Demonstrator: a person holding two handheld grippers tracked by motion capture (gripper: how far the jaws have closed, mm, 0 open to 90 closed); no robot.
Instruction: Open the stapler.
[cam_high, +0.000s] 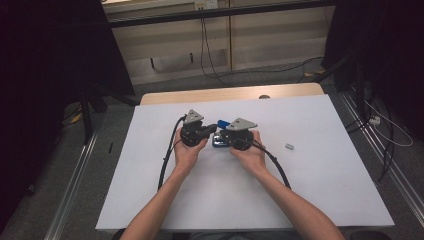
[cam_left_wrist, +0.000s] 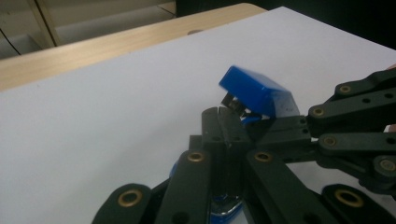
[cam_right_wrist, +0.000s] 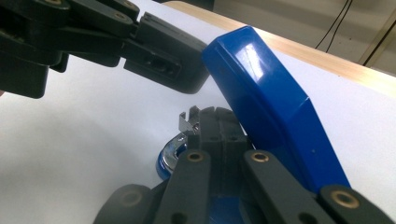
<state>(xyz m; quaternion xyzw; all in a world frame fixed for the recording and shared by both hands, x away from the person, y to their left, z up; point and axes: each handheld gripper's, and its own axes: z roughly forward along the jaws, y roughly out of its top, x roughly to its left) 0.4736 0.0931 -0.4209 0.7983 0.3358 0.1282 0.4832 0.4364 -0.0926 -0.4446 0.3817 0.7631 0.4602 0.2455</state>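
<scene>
I can read no text, label, brand, number or sign anywhere: none on the blue stapler (cam_right_wrist: 266, 107), and none on the white desk (cam_high: 320, 170) at the frame's centre.

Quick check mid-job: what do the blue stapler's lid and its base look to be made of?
Stapler lid: likely glossy moulded plastic, with smooth blue faces and soft highlights. Stapler base: seemingly polished metal on a blue body; the curved rim shines mirror-bright. The staple channel looks like thin bent metal.
</scene>
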